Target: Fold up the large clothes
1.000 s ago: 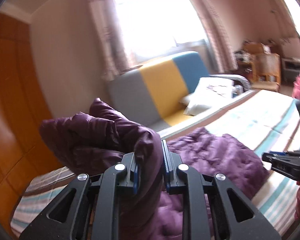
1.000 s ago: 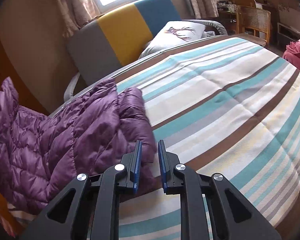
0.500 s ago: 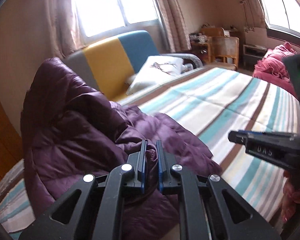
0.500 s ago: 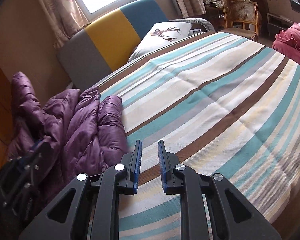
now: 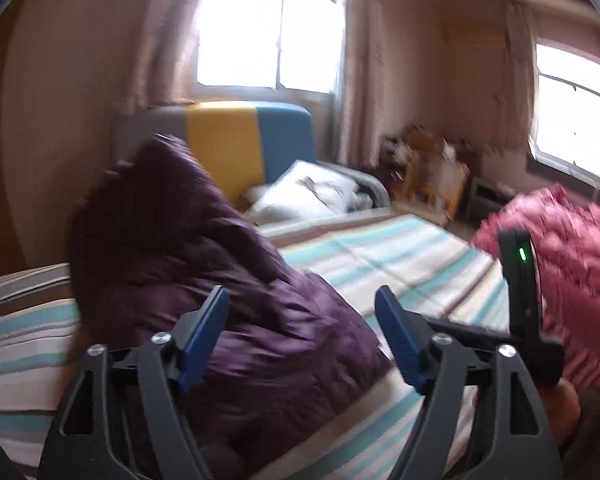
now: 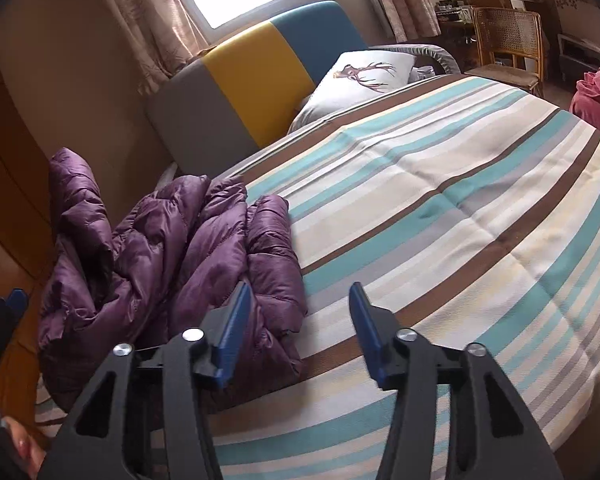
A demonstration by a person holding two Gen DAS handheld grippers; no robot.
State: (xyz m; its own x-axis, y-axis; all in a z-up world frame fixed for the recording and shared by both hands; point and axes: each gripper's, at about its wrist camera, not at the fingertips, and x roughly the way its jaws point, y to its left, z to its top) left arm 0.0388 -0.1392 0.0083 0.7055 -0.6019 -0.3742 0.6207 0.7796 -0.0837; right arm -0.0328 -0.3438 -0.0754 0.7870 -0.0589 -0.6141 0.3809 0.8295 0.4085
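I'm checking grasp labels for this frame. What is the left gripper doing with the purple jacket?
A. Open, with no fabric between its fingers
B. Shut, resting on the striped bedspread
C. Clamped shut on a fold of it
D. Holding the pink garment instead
A. The left gripper has its jaws spread wide, and the purple jacket lies heaped on the bed beyond them, not pinched.

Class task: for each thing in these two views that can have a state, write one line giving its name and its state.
Left tongs: open, holding nothing.
Right tongs: open, holding nothing.
Purple jacket: crumpled in a heap on the bed, not folded, released.
Bedspread: spread flat, lightly creased.
Pillow: leaning against the sofa.
Curtains: drawn aside.
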